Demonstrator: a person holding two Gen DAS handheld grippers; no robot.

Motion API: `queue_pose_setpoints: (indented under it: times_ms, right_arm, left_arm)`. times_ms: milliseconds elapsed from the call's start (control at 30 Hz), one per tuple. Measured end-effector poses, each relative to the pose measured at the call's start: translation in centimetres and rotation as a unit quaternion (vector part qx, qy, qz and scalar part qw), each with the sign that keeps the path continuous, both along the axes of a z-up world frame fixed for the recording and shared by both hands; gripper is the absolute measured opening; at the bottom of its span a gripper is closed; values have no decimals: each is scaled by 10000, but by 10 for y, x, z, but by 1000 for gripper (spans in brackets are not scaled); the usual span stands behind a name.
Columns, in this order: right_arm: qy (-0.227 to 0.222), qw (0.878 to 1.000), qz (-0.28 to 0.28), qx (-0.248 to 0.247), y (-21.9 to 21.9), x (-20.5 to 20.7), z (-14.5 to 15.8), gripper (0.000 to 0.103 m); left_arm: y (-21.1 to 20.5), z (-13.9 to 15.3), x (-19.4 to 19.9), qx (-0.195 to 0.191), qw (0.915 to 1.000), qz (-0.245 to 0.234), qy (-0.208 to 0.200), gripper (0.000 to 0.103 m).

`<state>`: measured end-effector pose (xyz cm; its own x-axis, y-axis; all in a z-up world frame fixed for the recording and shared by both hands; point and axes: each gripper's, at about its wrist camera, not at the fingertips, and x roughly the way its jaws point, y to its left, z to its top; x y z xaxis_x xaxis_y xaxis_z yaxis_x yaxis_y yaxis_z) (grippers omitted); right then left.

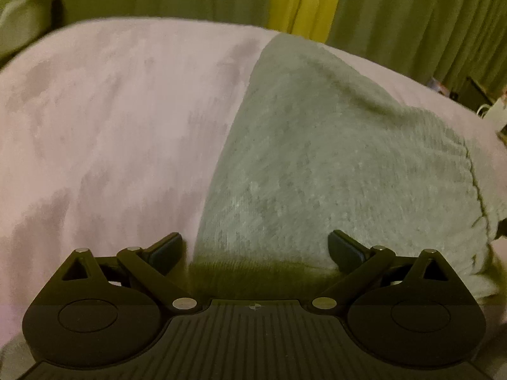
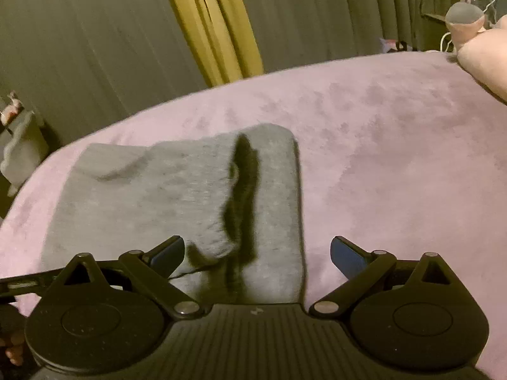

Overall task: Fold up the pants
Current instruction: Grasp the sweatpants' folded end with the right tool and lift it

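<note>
Grey pants (image 1: 317, 158) lie flat on a pink bed cover (image 1: 111, 126). In the left wrist view my left gripper (image 1: 255, 250) stands wide open just over the pants' near left edge, with nothing between its fingers. In the right wrist view the grey pants (image 2: 142, 196) lie folded, with a dark gap (image 2: 242, 196) between their layers near the right edge. My right gripper (image 2: 256, 253) is wide open above the pants' near right edge and grips nothing.
Dark pleated curtains (image 2: 79, 47) with a yellow strip (image 2: 209, 25) hang behind the bed. A pink pillow (image 2: 484, 60) lies at the far right. Beyond it is a lamp (image 2: 464, 15) with cables. Grey cloth (image 2: 22, 152) hangs at the left.
</note>
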<state>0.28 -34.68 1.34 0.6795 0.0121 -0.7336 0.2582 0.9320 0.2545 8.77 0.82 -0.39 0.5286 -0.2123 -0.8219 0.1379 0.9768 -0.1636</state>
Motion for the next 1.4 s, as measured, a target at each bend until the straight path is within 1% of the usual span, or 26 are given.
queue_pose_setpoints:
  times_ms: [67, 133, 233, 300, 433, 500, 567, 633, 700, 767, 833, 900, 967, 1033, 1067, 1133, 1167, 1200, 1267, 1333, 1400]
  right_arm:
    - [52, 9999, 26, 133, -2, 9, -5, 99]
    - [-18, 9991, 11, 421, -8, 17, -9, 99]
    - [-42, 9951, -22, 984, -19, 26, -23, 99]
    - [-25, 9889, -6, 1483, -28, 28, -37, 99]
    - [0, 9653, 47, 2610, -57, 34, -63, 99]
    - [-74, 9569, -41, 2902, -66, 37, -67, 99]
    - [-56, 9484, -60, 3169, -73, 43, -74, 99]
    - [-12, 9427, 68, 3335, -78, 50, -79, 99]
    - [23, 9382, 151, 3457, -80, 56, -82, 99]
    - [80, 9371, 249, 3481, -79, 59, -82, 99]
    - [164, 9399, 348, 3394, -77, 69, -80, 99]
    - [251, 9463, 476, 3187, -70, 79, -75, 99]
    - [326, 9557, 607, 2862, -58, 91, -70, 99]
    - [443, 9657, 775, 2440, -44, 103, -64, 99]
    - [408, 9683, 871, 2305, -37, 106, -60, 94]
    - [370, 9739, 994, 2006, -29, 109, -54, 79]
    - [362, 9742, 1018, 1981, -27, 109, -53, 74]
    - [318, 9739, 1032, 1998, -27, 108, -51, 73]
    - [255, 9729, 1079, 2028, -29, 102, -50, 73]
    - [280, 9723, 1063, 2062, -31, 98, -52, 74]
    - [335, 9732, 1011, 2039, -31, 100, -52, 76]
  left_arm:
    - [10, -3, -2, -221, 9997, 87, 106, 103]
    - [14, -5, -3, -404, 9987, 197, 231, 103]
    - [15, 0, -3, -459, 9985, 175, 245, 102]
    - [16, 5, 0, -438, 9988, 28, 207, 102]
    - [18, 18, 9, -288, 9989, -341, -113, 102]
    - [18, 24, 20, -315, 9981, -499, -194, 102]
    - [19, 27, 34, -507, 9965, -630, -232, 102]
    - [17, 26, 51, -672, 9958, -595, -153, 102]
    - [12, 25, 67, -716, 9955, -614, -60, 102]
    - [2, 21, 81, -695, 9947, -757, 74, 102]
    - [-12, 15, 92, -600, 9940, -884, 212, 102]
    - [-22, 8, 98, -530, 9928, -1023, 325, 102]
    - [-28, 0, 106, -507, 9923, -1039, 434, 103]
    - [-25, -9, 115, -726, 9910, -964, 580, 103]
    - [-24, -12, 118, -843, 9903, -922, 616, 103]
    - [-20, -16, 124, -992, 9885, -906, 698, 103]
    - [-19, -18, 126, -1003, 9878, -929, 744, 103]
    - [-20, -18, 128, -998, 9875, -949, 768, 103]
    - [-23, -15, 127, -935, 9884, -937, 744, 103]
    - [-27, -11, 122, -857, 9898, -1009, 529, 92]
    - [-31, -12, 117, -751, 9898, -1141, 395, 91]
